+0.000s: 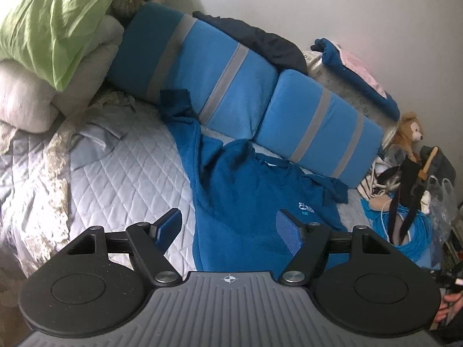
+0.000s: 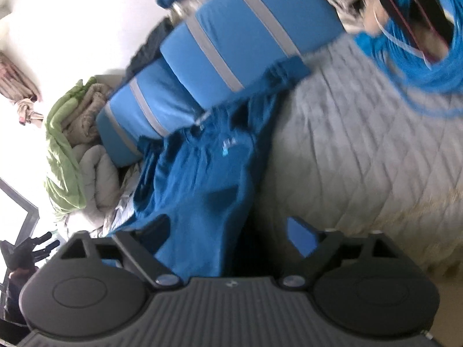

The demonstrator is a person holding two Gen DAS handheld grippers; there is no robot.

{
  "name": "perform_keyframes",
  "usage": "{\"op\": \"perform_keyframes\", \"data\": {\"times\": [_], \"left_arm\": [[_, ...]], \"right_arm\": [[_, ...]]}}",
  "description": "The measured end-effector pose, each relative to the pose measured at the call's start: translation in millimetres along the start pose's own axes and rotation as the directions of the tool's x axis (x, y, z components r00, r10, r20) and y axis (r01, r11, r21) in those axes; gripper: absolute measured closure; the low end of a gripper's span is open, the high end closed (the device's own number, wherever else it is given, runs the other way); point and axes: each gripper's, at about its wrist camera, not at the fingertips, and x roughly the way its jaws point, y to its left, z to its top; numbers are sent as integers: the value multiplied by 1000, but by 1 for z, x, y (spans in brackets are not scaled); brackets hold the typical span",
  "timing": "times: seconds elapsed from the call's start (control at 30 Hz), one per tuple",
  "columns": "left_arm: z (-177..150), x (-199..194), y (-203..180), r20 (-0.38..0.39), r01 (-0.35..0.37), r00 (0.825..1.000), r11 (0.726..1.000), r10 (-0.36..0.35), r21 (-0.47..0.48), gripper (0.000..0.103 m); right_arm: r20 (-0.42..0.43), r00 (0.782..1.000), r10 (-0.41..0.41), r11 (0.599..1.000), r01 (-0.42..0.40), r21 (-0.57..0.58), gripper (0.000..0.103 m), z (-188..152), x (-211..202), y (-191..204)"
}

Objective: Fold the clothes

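Note:
A blue T-shirt (image 1: pixel 243 190) with a small white chest logo lies spread and wrinkled on the grey quilted bed (image 1: pixel 121 179). One sleeve runs up against the blue cushions. My left gripper (image 1: pixel 228 227) is open and empty, hovering over the shirt's lower hem. In the right wrist view the same shirt (image 2: pixel 199 185) lies in front of my right gripper (image 2: pixel 231 231), which is open and empty above the hem. The right wrist view is tilted and blurred.
Two blue cushions with grey stripes (image 1: pixel 231 86) line the wall behind the shirt. A green pillow (image 1: pixel 55 23) and beige bedding sit at the far left. Coiled blue cable (image 1: pixel 416 225), bags and a teddy bear (image 1: pixel 408 136) crowd the bed's right end.

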Motion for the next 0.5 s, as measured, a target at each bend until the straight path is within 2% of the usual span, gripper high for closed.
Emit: {"op": "perform_keyframes", "data": {"times": [0.07,0.2,0.27,0.5], "left_arm": [[7,-7,-3,6,-8,1000,1000,7,16,31],[26,-22,-8,24,-35,999,998,34,53,30],[36,-30,-11,28,-52,998,996,50,68,26],[68,-55,-21,69,-99,993,988,91,119,24]], "right_arm": [[19,1000,-17,999,18,-26,0,11,-9,7],[93,995,-34,994,43,-101,0,38,-34,25],[138,990,-40,990,58,-129,0,52,-48,35],[293,951,-100,963,167,-212,0,100,-93,73]]}}
